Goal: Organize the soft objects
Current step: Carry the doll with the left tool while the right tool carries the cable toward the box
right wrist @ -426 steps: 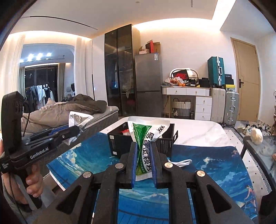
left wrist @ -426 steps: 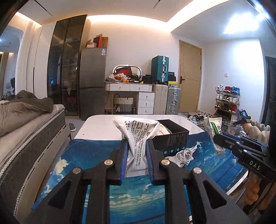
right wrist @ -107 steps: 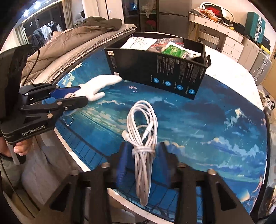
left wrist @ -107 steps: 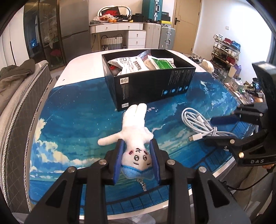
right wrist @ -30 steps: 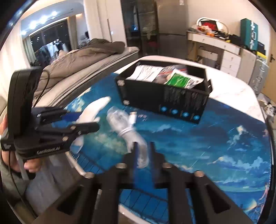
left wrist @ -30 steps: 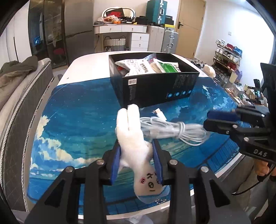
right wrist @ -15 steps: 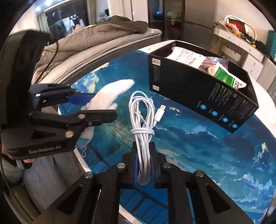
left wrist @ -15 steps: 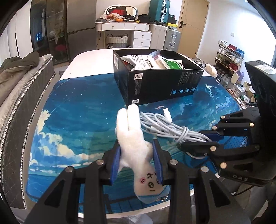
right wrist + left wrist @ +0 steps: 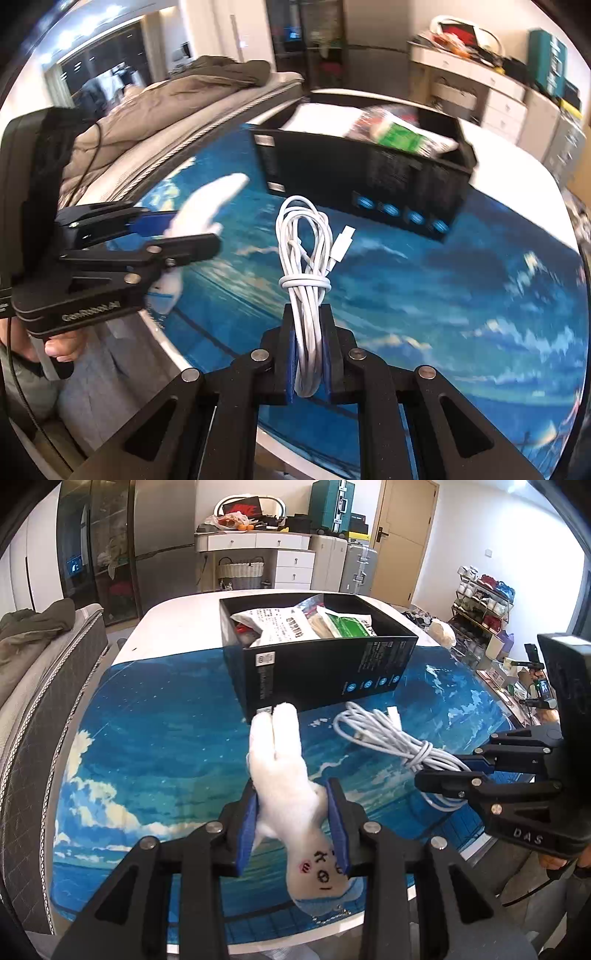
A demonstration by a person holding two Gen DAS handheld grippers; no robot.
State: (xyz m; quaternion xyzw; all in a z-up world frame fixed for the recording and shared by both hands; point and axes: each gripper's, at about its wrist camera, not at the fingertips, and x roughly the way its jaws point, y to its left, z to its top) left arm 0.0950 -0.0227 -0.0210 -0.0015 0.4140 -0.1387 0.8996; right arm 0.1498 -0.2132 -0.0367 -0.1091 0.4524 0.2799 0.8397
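the biggest thing in front of me was the white table (image 9: 177,613), most of its top covered by a blue sky-print mat (image 9: 155,738). on the mat's far side stood the black box (image 9: 325,672), open at the top, with a white printed packet (image 9: 280,626) and a green-and-white packet (image 9: 347,622) lying inside it.

my left gripper (image 9: 293,814) was clamped on the white plush rabbit (image 9: 280,760) around its body, ears pointing away toward the box and its drawn face hanging down at my end, with a bit of blue trim under the head. the rabbit was lifted off the mat, its ear tips near the box's front corner in the left wrist view.

my right gripper (image 9: 309,354) was closed tight on the coiled white cable (image 9: 306,258), held upright by its lower loops, a knot of wraps at mid-length and the plug (image 9: 341,240) sticking out to the right. both held things were in front of the box, not in it.
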